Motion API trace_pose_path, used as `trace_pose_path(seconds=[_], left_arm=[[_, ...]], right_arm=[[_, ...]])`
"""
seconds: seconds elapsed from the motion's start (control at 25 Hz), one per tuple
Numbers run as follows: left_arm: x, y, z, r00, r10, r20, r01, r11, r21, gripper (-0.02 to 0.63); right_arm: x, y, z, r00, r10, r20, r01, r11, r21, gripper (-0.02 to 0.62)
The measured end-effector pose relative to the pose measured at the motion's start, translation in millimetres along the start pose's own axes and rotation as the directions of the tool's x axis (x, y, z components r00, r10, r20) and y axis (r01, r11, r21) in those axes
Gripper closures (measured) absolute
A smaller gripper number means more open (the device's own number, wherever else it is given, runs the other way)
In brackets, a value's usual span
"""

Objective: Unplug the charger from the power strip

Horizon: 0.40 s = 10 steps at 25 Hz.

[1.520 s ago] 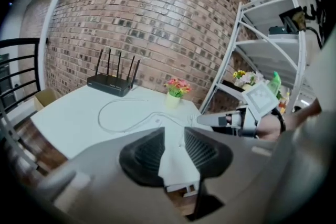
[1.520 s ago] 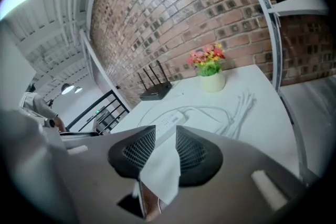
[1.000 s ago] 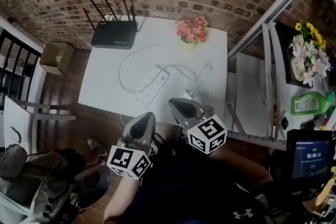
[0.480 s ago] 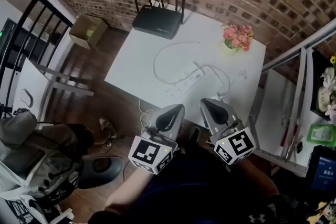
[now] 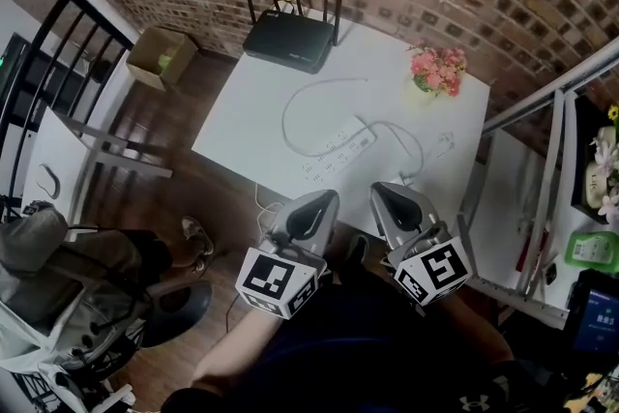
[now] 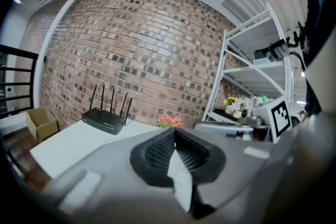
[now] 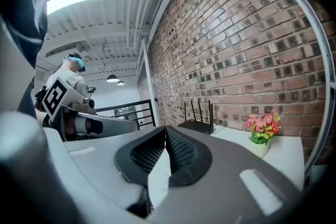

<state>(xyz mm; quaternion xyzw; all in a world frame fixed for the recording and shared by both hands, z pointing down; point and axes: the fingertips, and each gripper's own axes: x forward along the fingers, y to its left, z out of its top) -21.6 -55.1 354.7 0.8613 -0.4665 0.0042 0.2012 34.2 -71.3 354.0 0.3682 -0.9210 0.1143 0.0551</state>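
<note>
Evidently, both tools are held shut with nothing between the jaws: the left tool (image 5: 319, 203) and the right tool (image 5: 392, 198) are kept side by side above the near edge of the white worktop (image 5: 256, 116), short of the power strip (image 5: 338, 150). The strip is laid slantwise near the middle of the worktop, with its white cable (image 5: 288, 116) looped away to the left and far side. A thinner lead (image 5: 418, 145) is seen arcing from the strip's right end to a small white piece (image 5: 406, 177) just ahead of the right tool. Whether that piece is the charger, or whether a charger is seated in one of the sockets, cannot be made out at this size. The scene is therefore judged to fit either a plug yet to be pulled or one already out.

Bare worktop is left open to the left of the strip. The far edge is taken up by a black router (image 5: 290, 42), and the far right corner by a pot of flowers (image 5: 435, 70). A metal shelving frame (image 5: 542, 106) is set close along the right side, so room is tightest there.
</note>
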Motion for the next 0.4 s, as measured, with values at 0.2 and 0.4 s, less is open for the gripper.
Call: trace_pose_path(seconds=[0.2, 0.4], left_arm=[[-1.0, 1.2, -0.6, 1.0, 0.003, -0.006, -0.003, 1.0, -0.001, 0.6], [-1.1, 1.4, -1.8, 1.0, 0.004, -0.009, -0.004, 1.0, -0.003, 0.6]], right_arm=[[-0.6, 0.7, 0.7, 1.0, -0.002, 0.001, 0.002, 1.0, -0.006, 0.583], [-0.4, 0.4, 1.8, 1.0, -0.004, 0.006, 0.004, 1.0, -0.007, 0.583]])
